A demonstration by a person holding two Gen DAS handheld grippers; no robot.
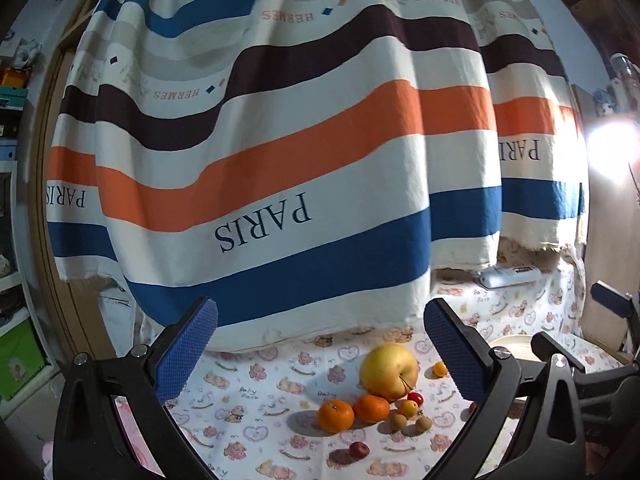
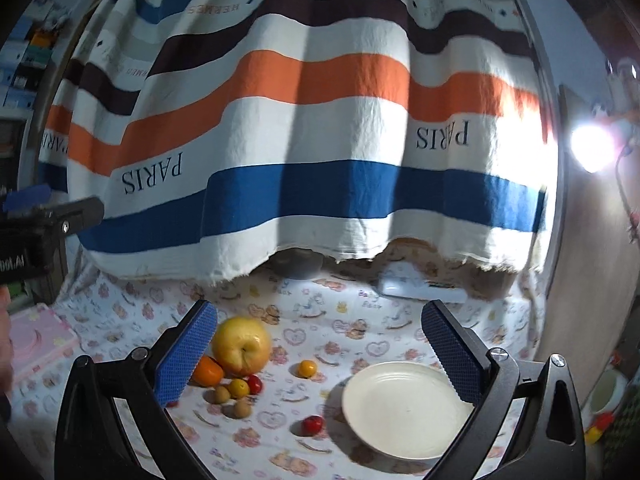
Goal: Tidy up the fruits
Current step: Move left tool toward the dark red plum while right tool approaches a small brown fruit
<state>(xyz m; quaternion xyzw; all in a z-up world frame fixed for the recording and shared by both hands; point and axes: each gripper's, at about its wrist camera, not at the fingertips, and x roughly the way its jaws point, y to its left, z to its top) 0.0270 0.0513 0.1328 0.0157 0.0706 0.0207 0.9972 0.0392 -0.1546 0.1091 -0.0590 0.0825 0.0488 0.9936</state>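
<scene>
Cream and bare, the plate point(image 2: 400, 408) waits at the near right, well apart from the fruit on your left. Both your left tongs point(image 1: 320, 354) and right tongs point(image 2: 319, 350) hang wide open, holding nothing. The big apple point(image 2: 241, 346) touches an orange point(image 2: 208, 371); nudge it and the small fruits point(image 2: 239, 388), possibly plums, may roll away.

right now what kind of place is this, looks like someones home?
Probably a home room, not a lab: a table under a cartoon-print cloth, a striped curtain behind, cluttered shelves at the left, and fruit beside a white plate.
</scene>
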